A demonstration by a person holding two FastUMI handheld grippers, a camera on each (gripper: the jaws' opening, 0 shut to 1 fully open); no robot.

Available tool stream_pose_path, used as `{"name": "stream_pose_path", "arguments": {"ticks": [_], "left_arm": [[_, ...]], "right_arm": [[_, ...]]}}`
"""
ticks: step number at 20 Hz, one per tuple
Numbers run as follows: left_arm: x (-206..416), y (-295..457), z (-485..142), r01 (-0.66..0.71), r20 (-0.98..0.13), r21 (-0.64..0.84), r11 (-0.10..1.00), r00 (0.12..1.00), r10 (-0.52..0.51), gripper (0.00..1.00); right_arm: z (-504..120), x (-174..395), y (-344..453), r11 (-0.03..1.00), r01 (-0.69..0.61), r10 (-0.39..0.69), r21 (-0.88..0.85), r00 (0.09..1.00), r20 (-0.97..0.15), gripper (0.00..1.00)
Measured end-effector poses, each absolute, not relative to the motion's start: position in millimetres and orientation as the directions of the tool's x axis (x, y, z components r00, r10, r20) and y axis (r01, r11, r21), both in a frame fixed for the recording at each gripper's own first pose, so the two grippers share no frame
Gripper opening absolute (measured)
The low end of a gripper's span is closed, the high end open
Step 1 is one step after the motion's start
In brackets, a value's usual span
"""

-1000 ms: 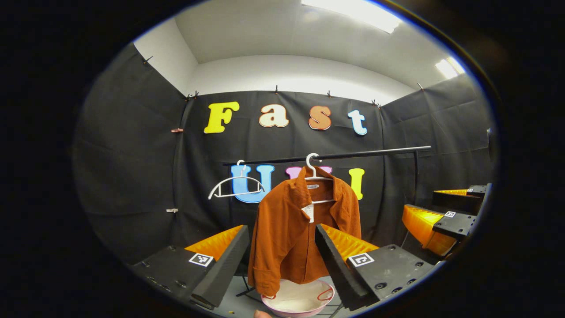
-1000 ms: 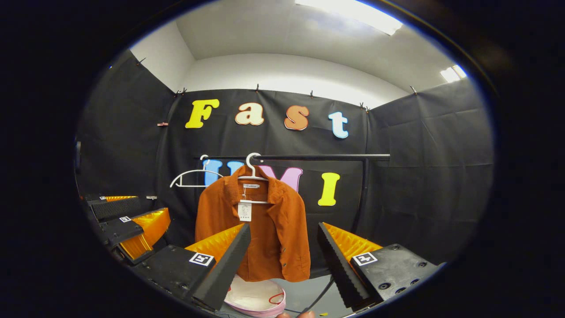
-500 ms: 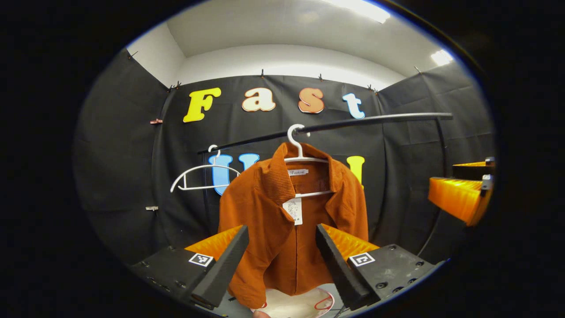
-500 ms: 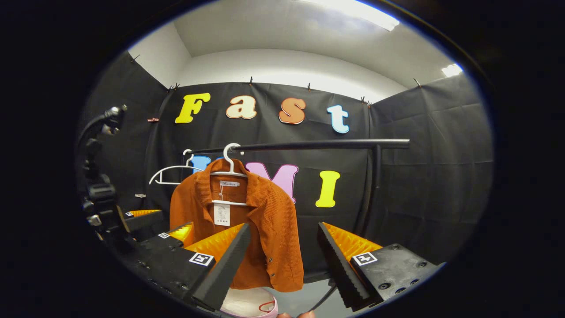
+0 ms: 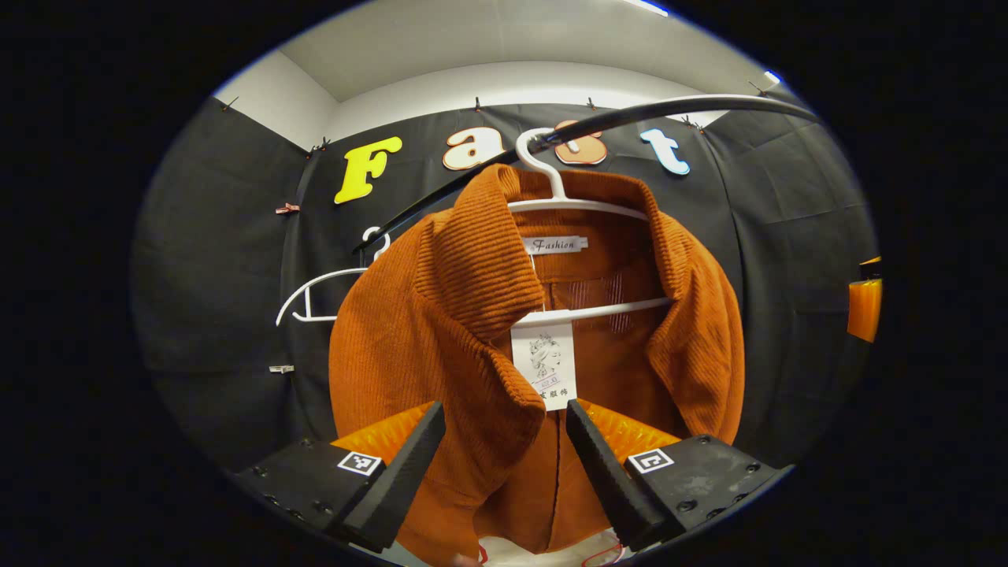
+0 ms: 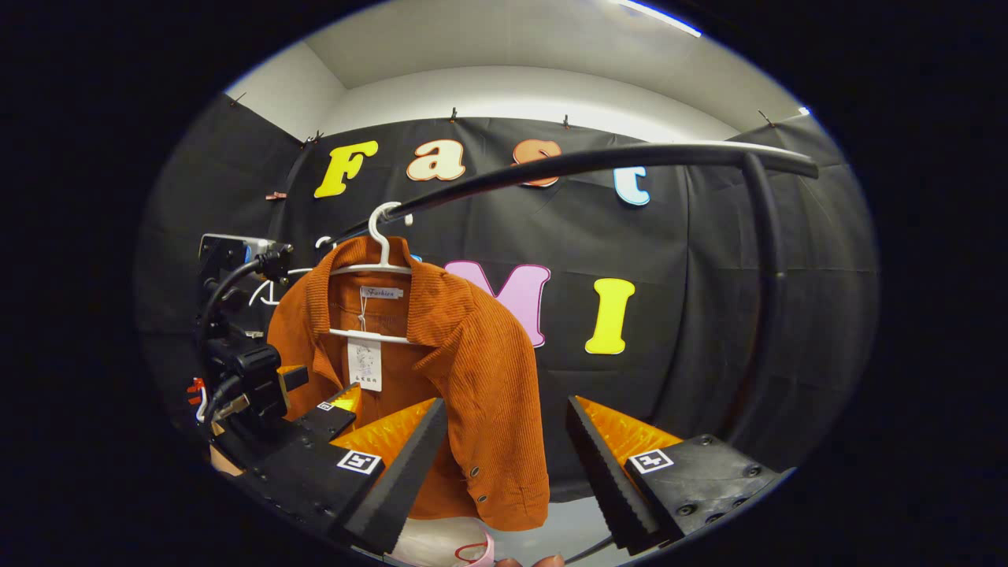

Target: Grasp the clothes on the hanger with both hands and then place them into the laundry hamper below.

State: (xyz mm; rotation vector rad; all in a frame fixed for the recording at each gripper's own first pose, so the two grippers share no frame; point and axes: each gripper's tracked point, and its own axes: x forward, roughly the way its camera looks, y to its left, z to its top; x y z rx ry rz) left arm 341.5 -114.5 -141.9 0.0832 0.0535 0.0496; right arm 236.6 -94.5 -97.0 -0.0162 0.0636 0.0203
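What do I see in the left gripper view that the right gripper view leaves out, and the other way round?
Left gripper view: the orange jacket seen close from the front, its turned collar large, framed by the open left gripper.

Right gripper view: the rail's upright post, buttons near the jacket's lower edge, and the left gripper seen from the side with its cable, beside the jacket. The right gripper is open.

Both: the jacket on its white hanger, the black rail, the paper tag and a sliver of the hamper below.

hanging straight ahead of the left gripper (image 5: 504, 465), blocking its way: shirt (image 5: 488, 331) on a hanger (image 5: 587, 205). crossing overhead: rail (image 6: 598, 161). lying open right of the shirt, ahead of the right gripper (image 6: 504, 465): free room.
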Motion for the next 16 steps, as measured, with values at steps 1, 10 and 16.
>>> {"name": "stream_pose_path", "arguments": {"ticks": [1,10,16], "left_arm": [[348,-114,-144,-0.05,-0.055,0.086,0.995,0.997,0.055,0.98],[352,-105,-143,-0.001,-0.091,0.081,0.997,0.996,0.008,0.04],[334,-88,-135,-0.024,-0.108,0.085,0.996,0.994,0.033,0.05]], "right_arm": [[-102,244,-90,0.999,-0.032,0.031,-0.016,0.997,-0.064,0.98],[-117,321,-35,0.994,-0.11,0.11,0.002,0.994,-0.008,0.98],[-123,360,-15,0.997,-0.065,0.065,0.029,0.998,0.002,0.98]]}}
